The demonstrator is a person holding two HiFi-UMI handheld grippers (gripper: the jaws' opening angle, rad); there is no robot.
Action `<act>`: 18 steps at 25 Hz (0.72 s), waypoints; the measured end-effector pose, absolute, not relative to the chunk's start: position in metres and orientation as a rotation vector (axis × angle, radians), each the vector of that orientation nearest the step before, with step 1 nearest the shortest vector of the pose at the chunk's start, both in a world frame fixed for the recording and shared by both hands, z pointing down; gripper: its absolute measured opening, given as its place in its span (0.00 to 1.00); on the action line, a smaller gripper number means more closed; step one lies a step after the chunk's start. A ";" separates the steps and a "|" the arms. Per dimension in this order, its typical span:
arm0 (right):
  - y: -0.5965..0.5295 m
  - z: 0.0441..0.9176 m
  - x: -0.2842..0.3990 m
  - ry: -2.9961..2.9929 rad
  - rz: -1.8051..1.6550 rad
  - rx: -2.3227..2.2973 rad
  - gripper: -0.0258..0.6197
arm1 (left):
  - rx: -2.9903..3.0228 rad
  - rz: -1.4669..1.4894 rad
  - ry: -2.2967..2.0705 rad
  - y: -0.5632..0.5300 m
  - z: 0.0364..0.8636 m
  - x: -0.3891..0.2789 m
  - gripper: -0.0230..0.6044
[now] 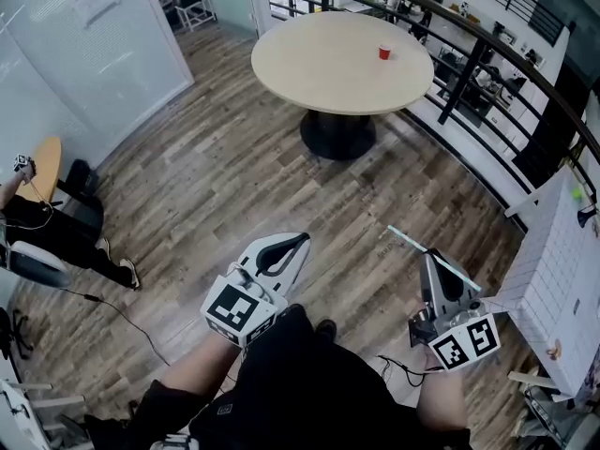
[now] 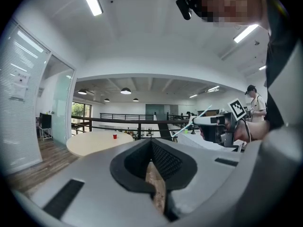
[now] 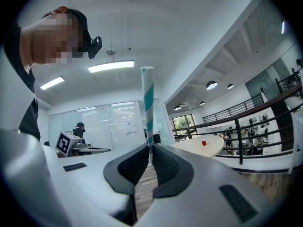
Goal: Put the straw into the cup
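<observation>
A small red cup (image 1: 384, 52) stands on the round beige table (image 1: 319, 64) far ahead across the wooden floor; it also shows as the cup (image 2: 114, 136) and the cup (image 3: 203, 143) in the two gripper views. My right gripper (image 1: 429, 254) is shut on a white and teal striped straw (image 1: 412, 242), which stands up from between the jaws as the straw (image 3: 147, 108) in the right gripper view. My left gripper (image 1: 302, 240) is shut and holds nothing, its tips (image 2: 152, 148) touching. Both grippers are held level in front of my body, far from the table.
A black railing (image 1: 487, 45) curves behind the table. A glass wall (image 1: 84, 54) runs along the left, and a person (image 1: 56, 232) sits near it, with a cable (image 1: 122, 312) on the floor. A white gridded panel (image 1: 553, 279) stands at the right.
</observation>
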State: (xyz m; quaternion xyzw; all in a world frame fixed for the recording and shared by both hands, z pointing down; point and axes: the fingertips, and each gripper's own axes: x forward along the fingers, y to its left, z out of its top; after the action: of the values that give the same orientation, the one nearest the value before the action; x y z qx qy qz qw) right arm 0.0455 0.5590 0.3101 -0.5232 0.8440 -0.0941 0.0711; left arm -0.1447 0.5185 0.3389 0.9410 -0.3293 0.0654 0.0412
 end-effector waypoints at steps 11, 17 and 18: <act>0.497 0.317 0.074 2.496 -0.237 -1.636 0.10 | 2.944 0.157 -0.984 0.445 0.342 -0.106 0.05; 0.413 0.312 0.075 2.501 -0.211 -1.650 0.10 | 3.003 0.113 -0.924 0.365 0.328 -0.087 0.05; 0.399 0.313 0.074 2.502 -0.215 -1.651 0.10 | 3.011 0.110 -0.898 0.353 0.330 -0.086 0.05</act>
State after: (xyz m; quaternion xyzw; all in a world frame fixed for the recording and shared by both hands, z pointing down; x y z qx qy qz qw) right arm 0.0737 0.3992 0.3133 -0.5481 0.8306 -0.0714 0.0680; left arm -0.0860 0.3534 0.3300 0.9577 -0.2855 0.0349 -0.0009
